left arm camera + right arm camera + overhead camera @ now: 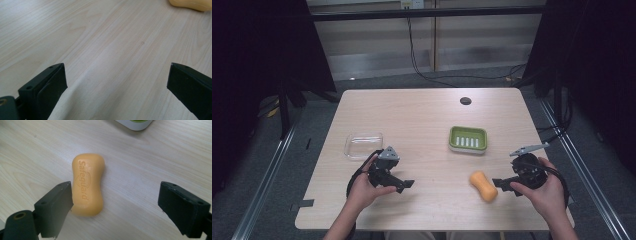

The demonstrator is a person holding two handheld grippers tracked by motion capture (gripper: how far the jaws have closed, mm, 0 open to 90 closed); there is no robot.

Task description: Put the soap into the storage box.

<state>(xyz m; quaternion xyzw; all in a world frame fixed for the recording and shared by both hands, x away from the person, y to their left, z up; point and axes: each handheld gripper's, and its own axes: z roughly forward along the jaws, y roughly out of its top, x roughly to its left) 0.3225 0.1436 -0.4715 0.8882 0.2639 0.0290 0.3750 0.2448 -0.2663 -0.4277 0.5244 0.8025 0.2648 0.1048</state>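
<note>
one orange soap bar (87,185) lies flat on the worktop (422,125), between the wide-open right gripper (113,202) but hard against one jaw; closing off-centre could skid it. left gripper (116,82) hangs wide, empty.

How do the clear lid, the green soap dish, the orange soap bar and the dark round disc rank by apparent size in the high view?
1. Clear lid and green soap dish: they look alike, so unranked.
2. Orange soap bar.
3. Dark round disc, farthest from the camera.
</note>
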